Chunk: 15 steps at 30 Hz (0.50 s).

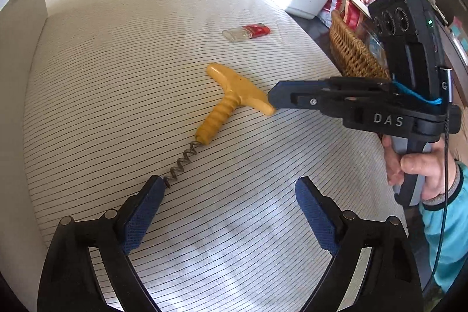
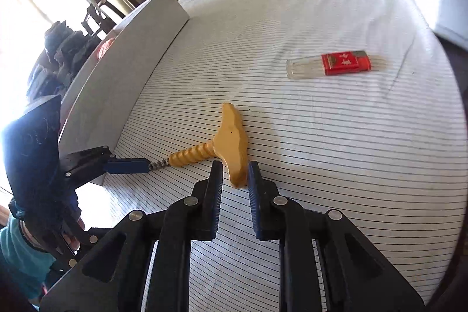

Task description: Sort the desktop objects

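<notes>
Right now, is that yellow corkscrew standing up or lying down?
Lying down: the corkscrew lies flat on the striped cloth, its handle between the right gripper fingers.

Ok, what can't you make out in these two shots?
- Right gripper on the corkscrew: in the right wrist view the fingers flank the handle end, but contact is unclear; in the left wrist view the finger hides that end.
- Screw tip: left finger covers it in the right wrist view.
- Box: its wall hides the inside in both views.
- Lighter: markings too small.
- Basket: right gripper blocks it.
</notes>
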### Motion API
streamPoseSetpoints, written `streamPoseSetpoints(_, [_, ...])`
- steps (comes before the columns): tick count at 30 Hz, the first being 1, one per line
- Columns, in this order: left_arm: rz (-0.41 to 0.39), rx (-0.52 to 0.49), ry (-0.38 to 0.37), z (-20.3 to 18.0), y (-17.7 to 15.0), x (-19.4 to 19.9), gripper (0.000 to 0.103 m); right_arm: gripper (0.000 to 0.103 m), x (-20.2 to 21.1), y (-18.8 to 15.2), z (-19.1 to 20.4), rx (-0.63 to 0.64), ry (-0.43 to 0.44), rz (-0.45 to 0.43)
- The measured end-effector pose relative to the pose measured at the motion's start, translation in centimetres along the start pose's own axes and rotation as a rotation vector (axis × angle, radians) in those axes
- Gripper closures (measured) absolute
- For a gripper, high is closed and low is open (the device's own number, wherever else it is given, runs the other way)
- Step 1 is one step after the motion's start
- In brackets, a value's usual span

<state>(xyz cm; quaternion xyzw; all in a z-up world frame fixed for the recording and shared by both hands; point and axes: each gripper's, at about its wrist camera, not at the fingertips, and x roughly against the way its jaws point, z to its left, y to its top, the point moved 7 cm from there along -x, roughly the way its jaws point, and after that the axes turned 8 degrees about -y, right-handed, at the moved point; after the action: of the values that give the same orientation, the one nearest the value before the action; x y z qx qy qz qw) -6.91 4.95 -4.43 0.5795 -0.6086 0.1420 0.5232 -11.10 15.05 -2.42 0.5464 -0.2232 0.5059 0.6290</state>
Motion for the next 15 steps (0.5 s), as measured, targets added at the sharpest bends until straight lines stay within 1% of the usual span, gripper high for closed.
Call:
streamPoseSetpoints(2, [-0.031,-0.004,0.038,0.4,0.1,0.7,0.010,0.067,1.3,0.3,0.7,0.065,-0.061,-0.030])
streamPoseSetpoints(3, [-0.051,0.005,0.043,0.6,0.2,1.0,0.010,0.050,2.1,0.3,1.2,0.089,-0.090,-0.047])
streamPoseSetpoints(4, [-0.068,0.024,0.034,0.9,0.3,1.3,0.010,0.041,2.8,0.5,1.5,0.105,-0.112,-0.067])
streamPoseSetpoints(6, [-0.087,0.060,-0.007,1.1,0.1,1.8,0.010,0.039,3.7,1.0,2.3,0.115,-0.128,-0.099])
streamPoseSetpoints(7, [-0.087,0.071,-0.014,1.1,-0.2,2.1,0.010,0.039,3.6,1.3,2.7,0.118,-0.127,-0.100])
streamPoseSetpoints(9, [-0.091,0.079,-0.018,0.7,-1.0,2.8,0.010,0.039,2.8,1.5,3.7,0.141,-0.123,-0.078])
streamPoseSetpoints(11, [-0.101,0.082,-0.049,0.0,-2.1,3.6,0.009,0.038,1.4,1.6,4.7,0.170,-0.136,-0.037])
streamPoseSetpoints(12, [-0.097,0.078,-0.053,-0.2,-2.6,3.8,0.009,0.037,0.9,1.5,5.0,0.173,-0.140,-0.023])
streamPoseSetpoints(14, [-0.095,0.066,-0.042,-0.2,-3.1,4.1,0.009,0.030,0.2,1.5,5.2,0.162,-0.140,-0.017])
streamPoseSetpoints(15, [-0.098,0.065,-0.051,-0.1,-3.3,4.3,0.009,0.022,0.0,1.4,5.3,0.160,-0.141,-0.018])
